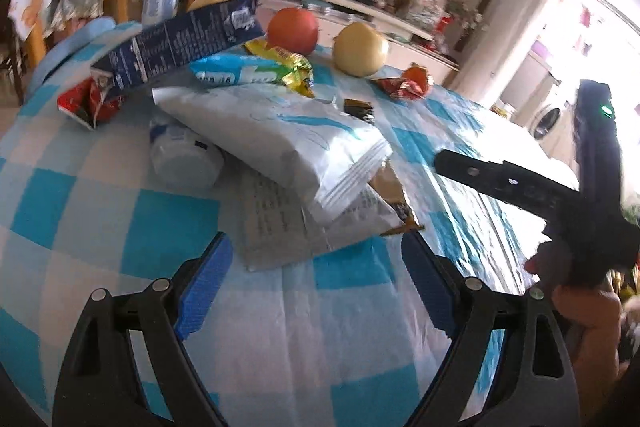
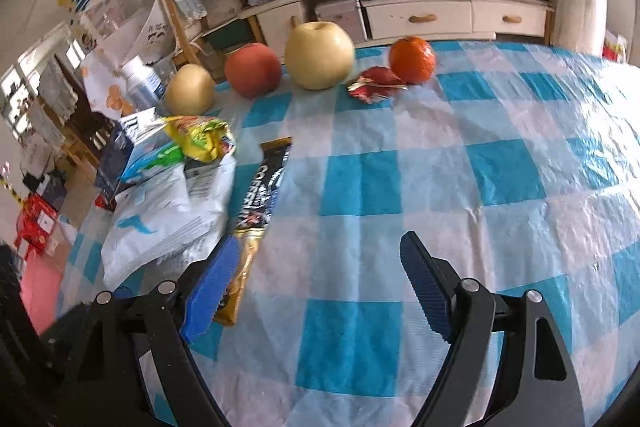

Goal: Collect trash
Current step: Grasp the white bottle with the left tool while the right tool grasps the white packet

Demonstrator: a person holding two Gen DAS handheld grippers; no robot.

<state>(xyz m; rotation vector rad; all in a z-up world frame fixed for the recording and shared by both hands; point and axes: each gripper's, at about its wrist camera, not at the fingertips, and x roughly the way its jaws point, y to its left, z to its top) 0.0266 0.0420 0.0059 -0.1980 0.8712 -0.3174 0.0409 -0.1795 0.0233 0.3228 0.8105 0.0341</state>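
Landmark: white bag (image 1: pixel 276 143), the biggest piece of trash, lying flat on the checked tabletop (image 1: pixel 120 227) at the middle of the litter pile.

- Blue carton (image 1: pixel 180 41) lay behind the bag, on its far side, with its long axis running across the left wrist view.
- Coffee sachet (image 2: pixel 260 211) lay touching the bag's right edge, long axis pointing away from the fingers toward the fruit. Fruit is not trash, judged.
- Yellow wrapper (image 2: pixel 204 137) sat on the bag's far end; red wrapper (image 2: pixel 376 83) lay well apart from the bag, beside the orange (image 2: pixel 412 59).

Left gripper (image 1: pixel 316 287): fingers apart, nothing between them, bag just ahead and centred.
Right gripper (image 2: pixel 320 287): fingers apart, empty; its left finger (image 2: pixel 212 287) overlapped the sachet's near end, whether touching could not be told. The bag lay off to its left.

Judgement: left hand better placed for the bag, right for the sachet, gripping across the sachet's narrow width.
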